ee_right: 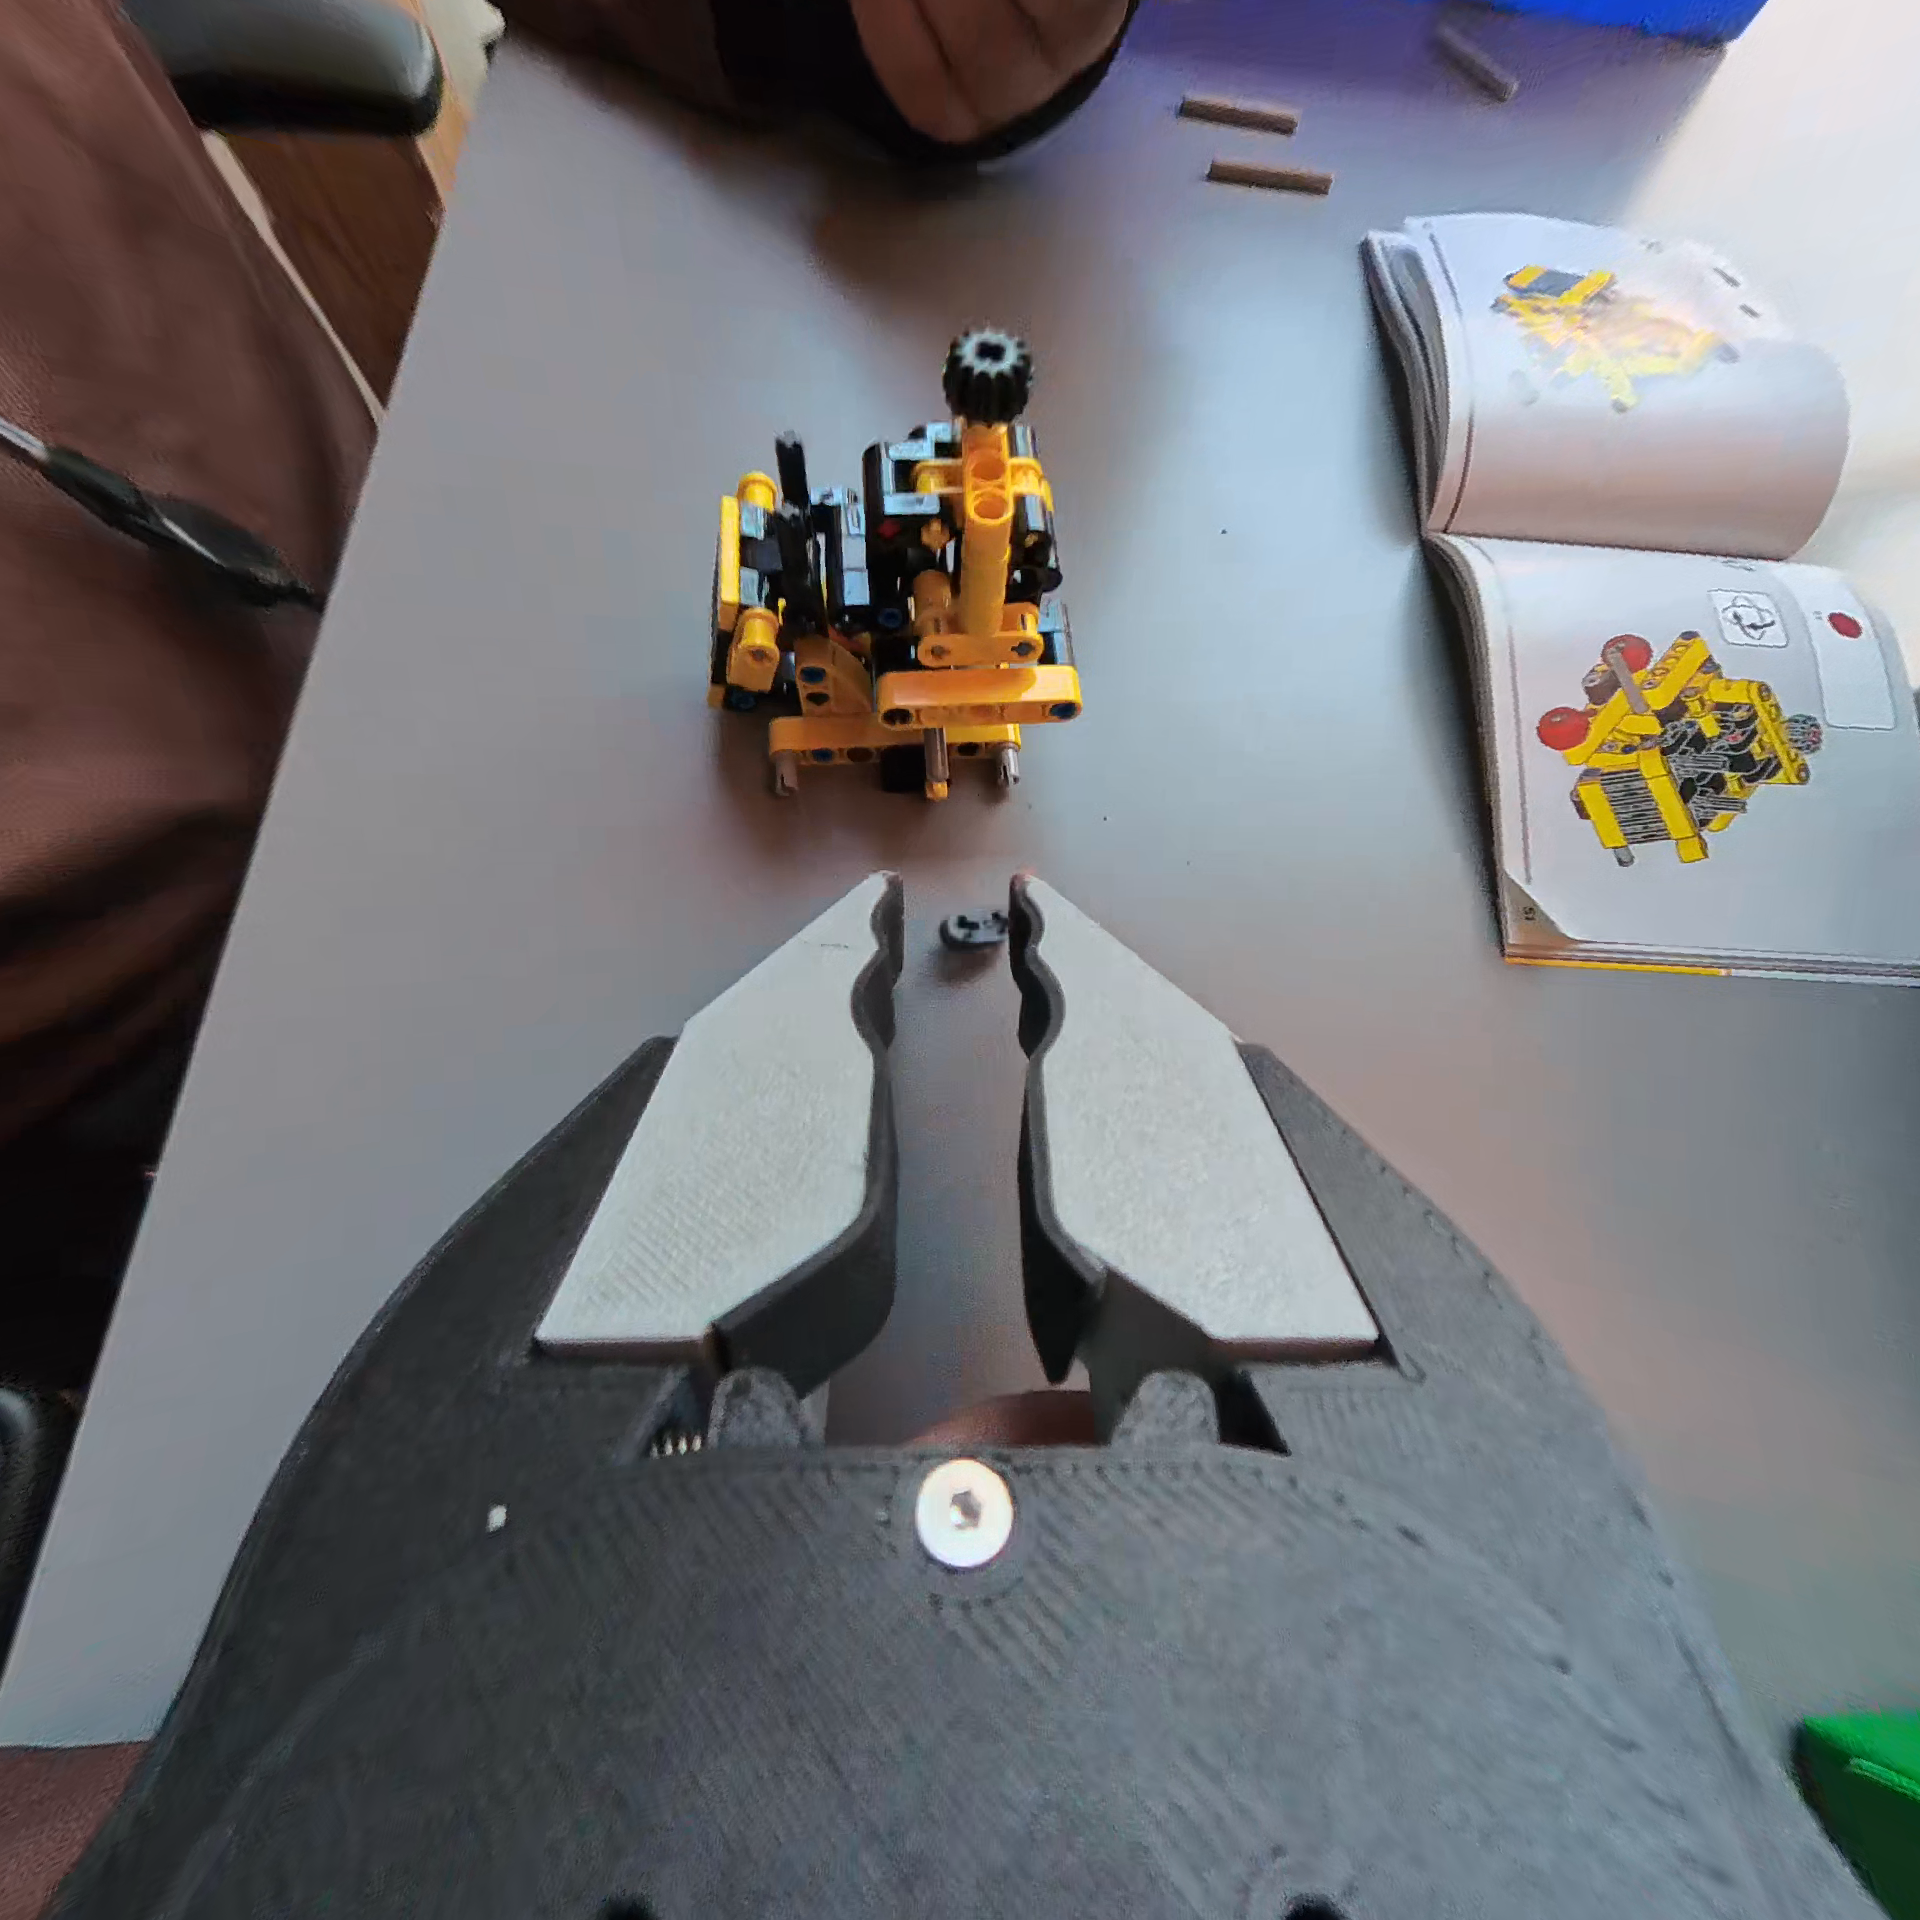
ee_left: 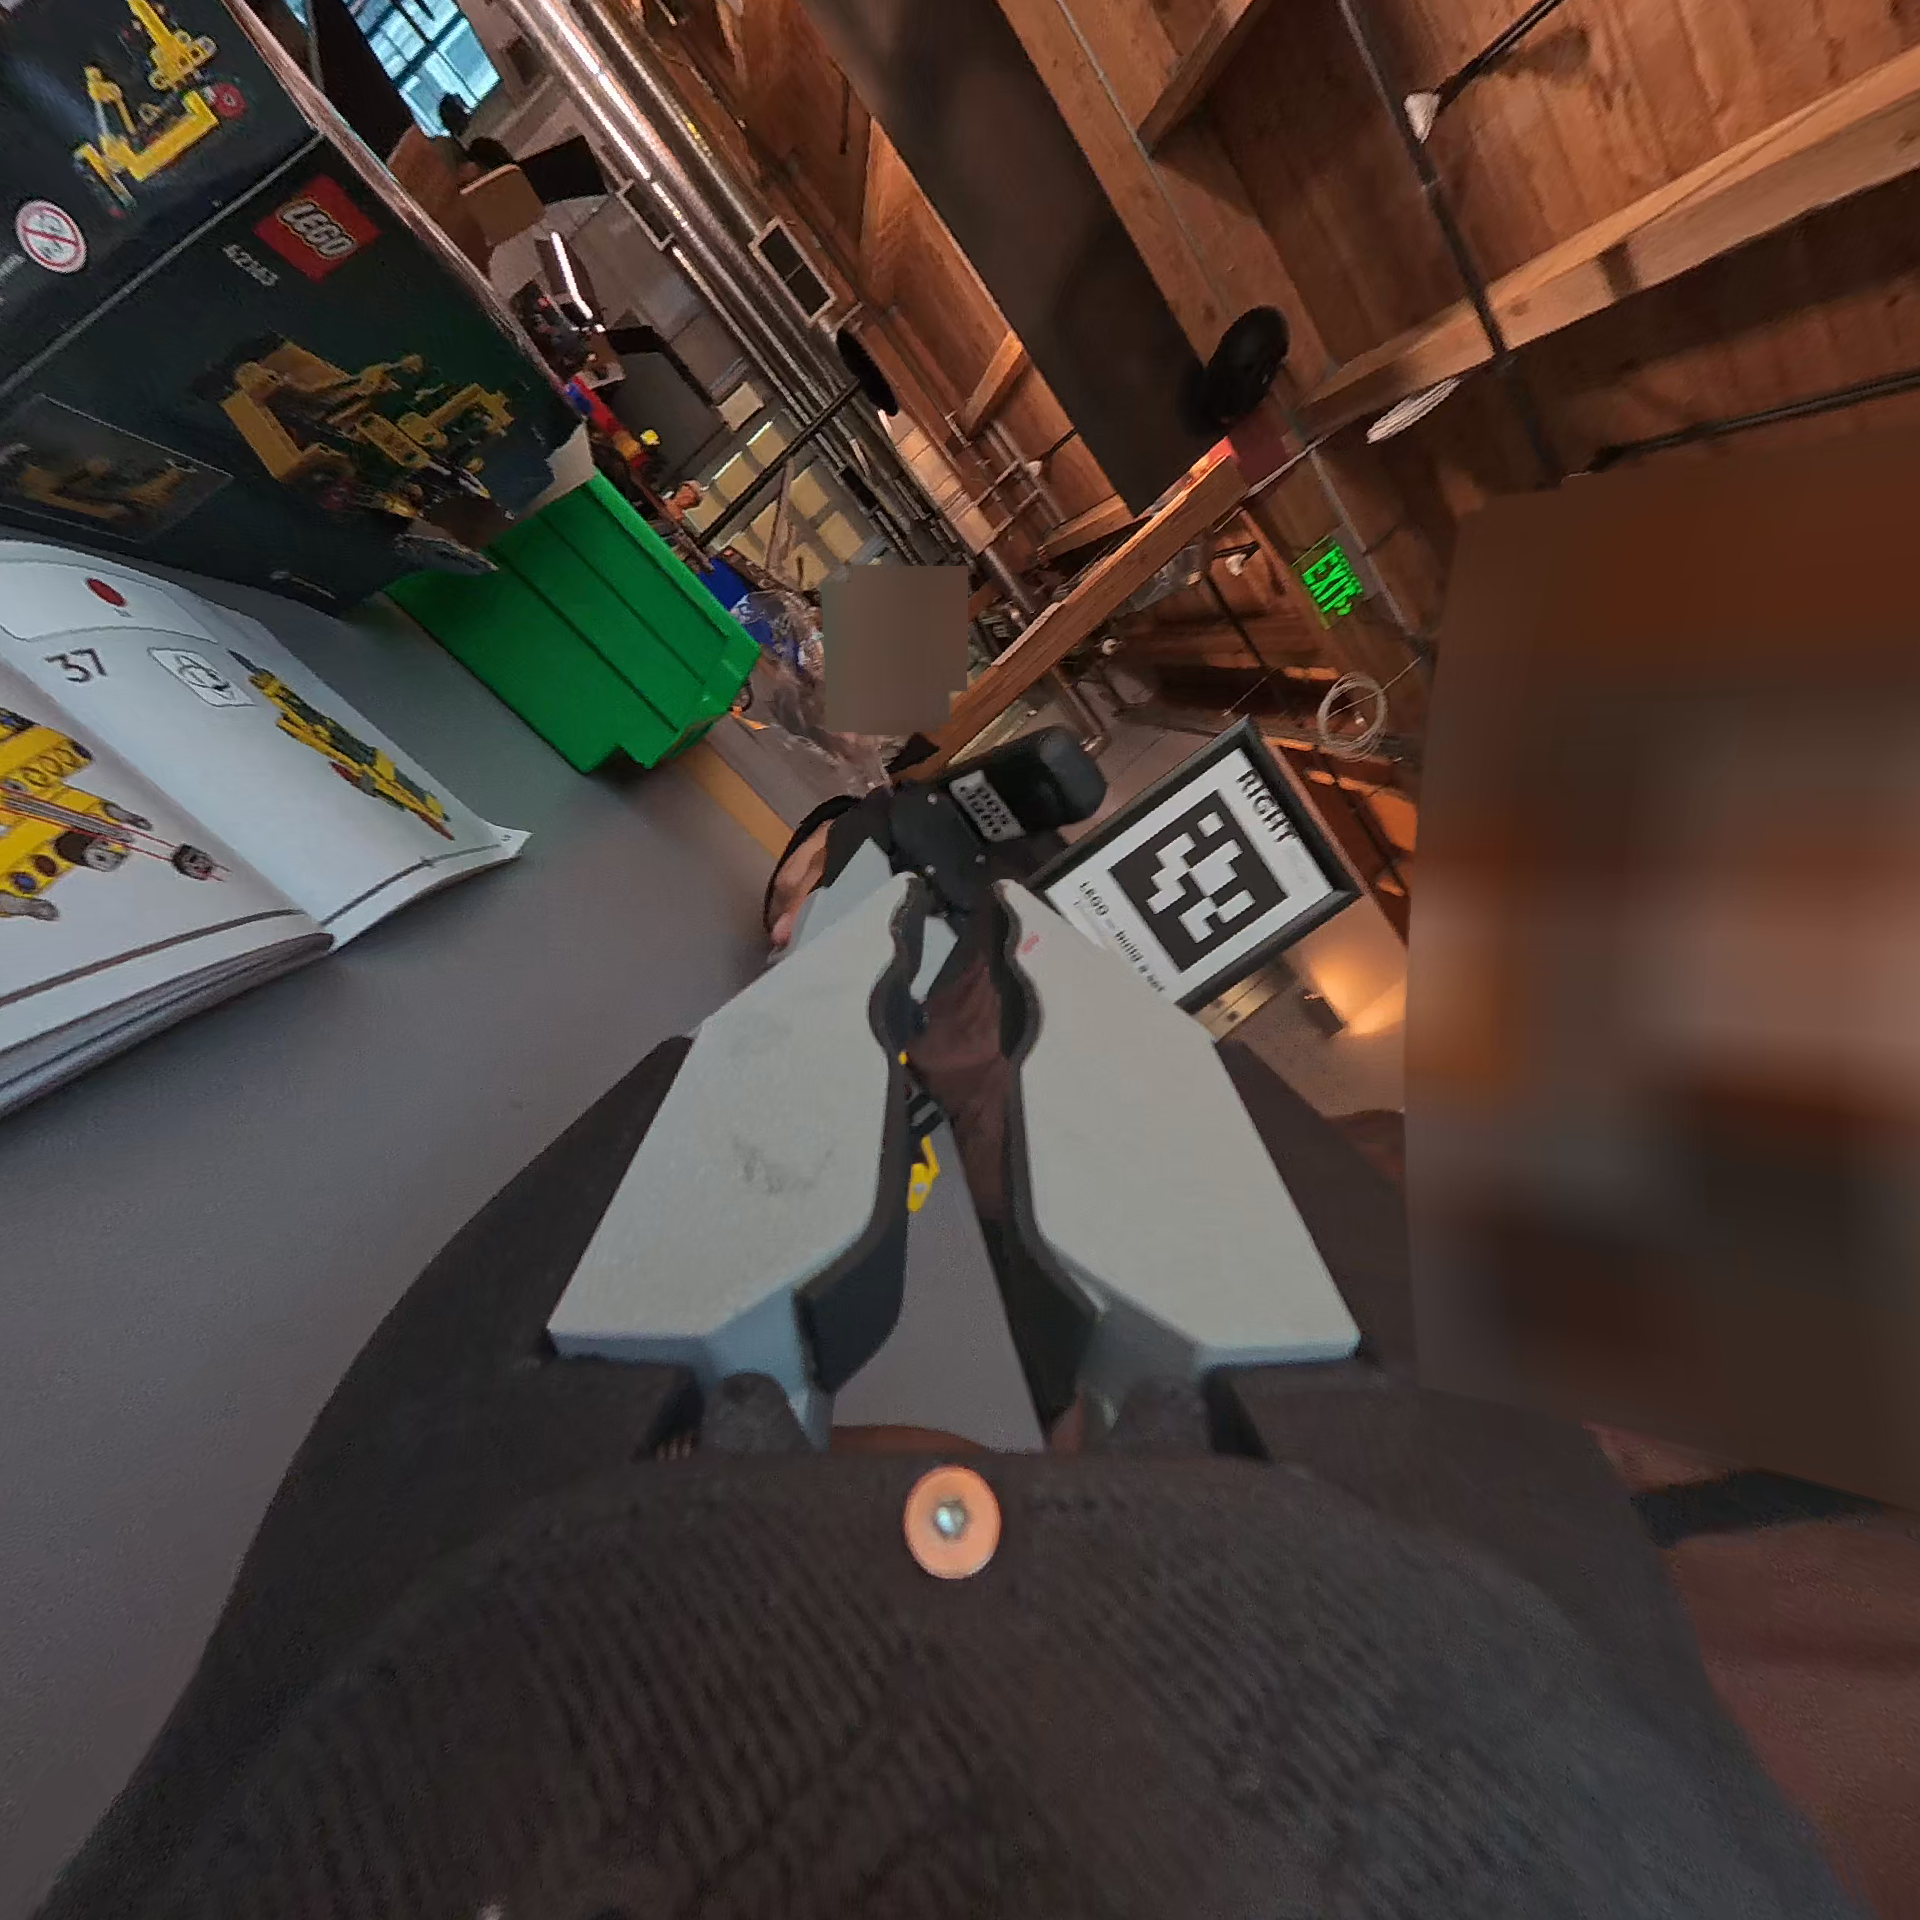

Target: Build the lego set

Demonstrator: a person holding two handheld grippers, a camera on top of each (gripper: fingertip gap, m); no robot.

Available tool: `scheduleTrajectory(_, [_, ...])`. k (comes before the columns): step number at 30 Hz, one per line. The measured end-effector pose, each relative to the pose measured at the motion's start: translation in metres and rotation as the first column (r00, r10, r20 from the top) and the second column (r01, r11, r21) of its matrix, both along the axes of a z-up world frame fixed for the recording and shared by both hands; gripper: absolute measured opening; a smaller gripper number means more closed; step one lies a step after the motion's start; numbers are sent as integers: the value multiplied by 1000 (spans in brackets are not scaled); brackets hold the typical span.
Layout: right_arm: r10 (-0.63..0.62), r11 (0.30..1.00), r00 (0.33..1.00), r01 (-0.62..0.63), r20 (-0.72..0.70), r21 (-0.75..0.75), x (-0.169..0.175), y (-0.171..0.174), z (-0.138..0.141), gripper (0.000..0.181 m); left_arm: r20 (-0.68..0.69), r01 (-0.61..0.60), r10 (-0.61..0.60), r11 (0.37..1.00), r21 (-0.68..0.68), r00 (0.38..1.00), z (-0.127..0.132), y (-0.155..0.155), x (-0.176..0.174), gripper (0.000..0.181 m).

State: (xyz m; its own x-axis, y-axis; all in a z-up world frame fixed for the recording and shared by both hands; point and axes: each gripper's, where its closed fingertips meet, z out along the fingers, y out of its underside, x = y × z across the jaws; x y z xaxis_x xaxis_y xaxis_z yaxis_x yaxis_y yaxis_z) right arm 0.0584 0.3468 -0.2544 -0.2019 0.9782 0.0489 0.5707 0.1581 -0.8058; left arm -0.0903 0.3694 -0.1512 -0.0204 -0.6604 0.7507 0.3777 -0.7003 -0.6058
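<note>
The partly built yellow and black lego model (ee_right: 894,603), with a black gear on top, stands on the grey table (ee_right: 520,935). My right gripper (ee_right: 956,883) is open just short of the model. A small black round piece (ee_right: 971,928) lies on the table between its fingertips, touching neither. My left gripper (ee_left: 964,888) is tilted above the table with its jaws a little apart and nothing clearly held. A bit of yellow lego (ee_left: 923,1174) shows through the gap. The other gripper's body (ee_left: 997,810) is just beyond its tips.
An open instruction booklet (ee_right: 1662,727) lies right of the model, also in the left wrist view (ee_left: 208,810). The lego box (ee_left: 260,343) and a green bin (ee_left: 582,644) stand behind it. A framed marker sign (ee_left: 1205,873) stands nearby. A hand (ee_right: 966,73) and two brown sticks (ee_right: 1242,114) are beyond the model. The tips of one gripper are about 20 cm away from the tips of the other.
</note>
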Motion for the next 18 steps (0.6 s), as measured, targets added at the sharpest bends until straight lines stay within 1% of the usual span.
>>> scheduleTrajectory(3, [-10,998,1000,8,-29,-62,1,1,6,18,-79,-13,17,999,47,997,-6,0,2,9])
scheduleTrajectory(6, [-31,996,998,26,-60,-89,0,5,11,19,-110,-15,24,997,76,994,-7,-1,3,9])
scheduleTrajectory(8, [-65,993,989,51,-132,-109,-1,10,22,20,-150,-29,45,994,108,988,-10,-1,3,10])
scheduleTrajectory(10, [-117,987,968,88,-221,-136,-1,19,36,20,-233,-46,85,985,169,969,-16,0,4,11])
scheduleTrajectory(12, [-190,975,932,144,-308,-167,1,31,50,20,-301,-62,134,969,238,944,-19,0,6,12])
scheduleTrajectory(14, [-265,958,884,196,-386,-209,6,43,63,20,-325,-74,176,950,303,929,-17,-1,6,12])
scheduleTrajectory(16, [-339,936,823,246,-457,-251,14,54,75,20,-342,-91,219,932,352,914,-16,-1,5,14])
scheduleTrajectory(18, [-406,911,755,293,-515,-289,24,64,85,20,-359,-132,290,905,405,887,-15,2,1,14])
